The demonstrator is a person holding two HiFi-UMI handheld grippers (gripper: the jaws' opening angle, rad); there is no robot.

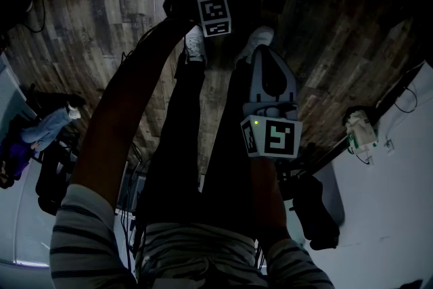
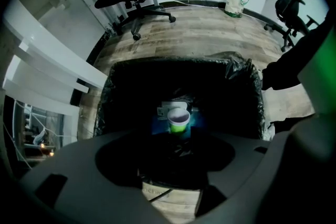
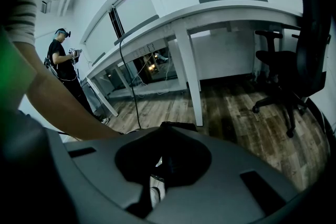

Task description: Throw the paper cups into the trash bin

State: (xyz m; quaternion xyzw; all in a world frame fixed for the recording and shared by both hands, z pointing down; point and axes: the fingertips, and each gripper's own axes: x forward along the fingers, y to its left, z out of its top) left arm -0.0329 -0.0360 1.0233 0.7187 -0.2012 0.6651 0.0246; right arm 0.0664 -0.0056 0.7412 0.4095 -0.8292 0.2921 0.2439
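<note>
Grey hand-held left gripper hung open and empty.
At twelve o'clock beyond its spread jaws, a green white-rimmed paper cup lay inside the black-bag-lined trash bin. The grey right gripper was closed on nothing. No other cup showed, so the task looked finished or nearly so.

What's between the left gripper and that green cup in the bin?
Nothing: the left gripper view shows the open left gripper over the trash bin, with only air down to the green paper cup inside.

trash bin depths too dark, office chair cut off at edge
</note>
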